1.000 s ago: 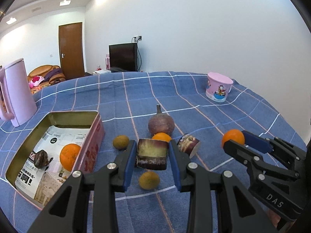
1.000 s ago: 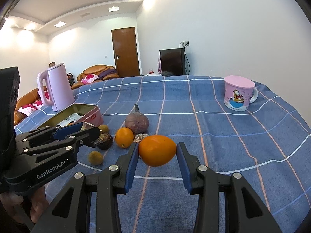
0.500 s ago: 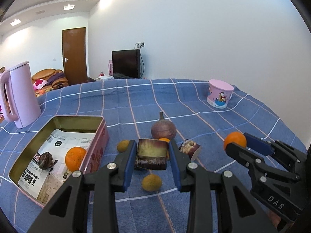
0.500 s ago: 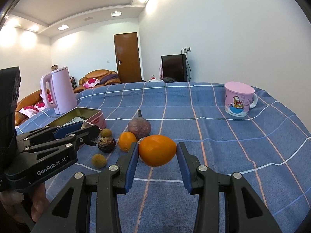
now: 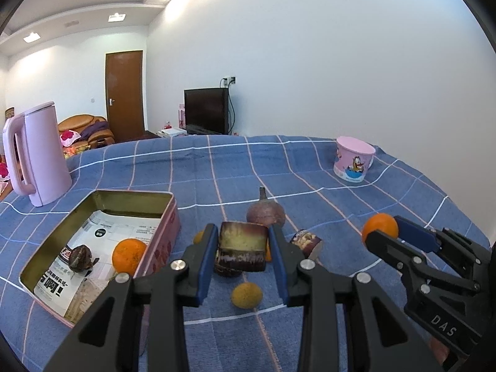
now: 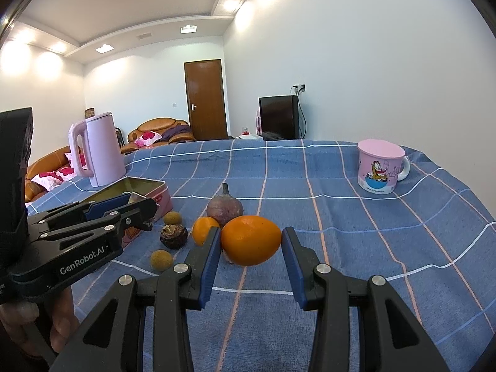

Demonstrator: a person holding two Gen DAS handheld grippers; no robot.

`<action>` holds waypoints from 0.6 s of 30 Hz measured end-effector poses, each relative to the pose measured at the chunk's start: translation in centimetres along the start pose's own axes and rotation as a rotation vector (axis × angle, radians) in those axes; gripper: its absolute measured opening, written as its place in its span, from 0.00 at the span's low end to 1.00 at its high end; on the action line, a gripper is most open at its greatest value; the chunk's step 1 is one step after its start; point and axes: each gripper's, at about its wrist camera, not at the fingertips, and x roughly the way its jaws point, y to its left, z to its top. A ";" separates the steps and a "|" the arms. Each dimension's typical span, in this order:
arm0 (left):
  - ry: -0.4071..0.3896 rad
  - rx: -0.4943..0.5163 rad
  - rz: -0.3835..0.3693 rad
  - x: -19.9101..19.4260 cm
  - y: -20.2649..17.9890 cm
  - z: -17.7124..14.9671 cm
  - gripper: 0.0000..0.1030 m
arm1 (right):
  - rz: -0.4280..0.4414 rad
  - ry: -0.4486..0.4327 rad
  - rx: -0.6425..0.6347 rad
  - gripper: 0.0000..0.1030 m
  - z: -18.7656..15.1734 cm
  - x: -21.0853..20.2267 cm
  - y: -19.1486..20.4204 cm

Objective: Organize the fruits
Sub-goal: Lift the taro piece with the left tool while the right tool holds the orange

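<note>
My left gripper [image 5: 242, 241] is shut on a cut fruit chunk [image 5: 243, 240] with purple skin and a yellowish face, held above the blue checked cloth just right of the open tin [image 5: 102, 192]. An orange [image 5: 128, 257] and a dark shrivelled fruit [image 5: 81, 257] lie in the tin. My right gripper [image 6: 251, 243] is shut on a large orange [image 6: 251, 240], held off the cloth. On the cloth ahead lie a purple stemmed fruit [image 6: 224, 209], a small orange [image 6: 203, 229], a dark round fruit [image 6: 173, 237] and two small yellow-brown fruits [image 6: 161, 259].
A pink kettle [image 5: 37, 155] stands at the back left beyond the tin. A pink cartoon mug [image 6: 381, 167] sits at the back right near the table edge. Another cut fruit piece [image 5: 305, 241] lies between the grippers. A hand [image 6: 59, 319] holds the left gripper.
Both views have tipped up a little, so the table and fruits sit lower in the frames. Both grips are unchanged and no fruit on the cloth has moved.
</note>
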 end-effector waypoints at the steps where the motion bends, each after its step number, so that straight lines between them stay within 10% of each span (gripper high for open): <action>1: -0.003 0.000 0.001 -0.1 0.0 0.0 0.34 | 0.001 -0.004 -0.002 0.41 0.0 -0.1 0.0; 18: -0.060 0.000 0.017 -1.2 0.0 0.0 0.34 | -0.001 -0.070 -0.031 0.41 -0.1 -1.1 0.6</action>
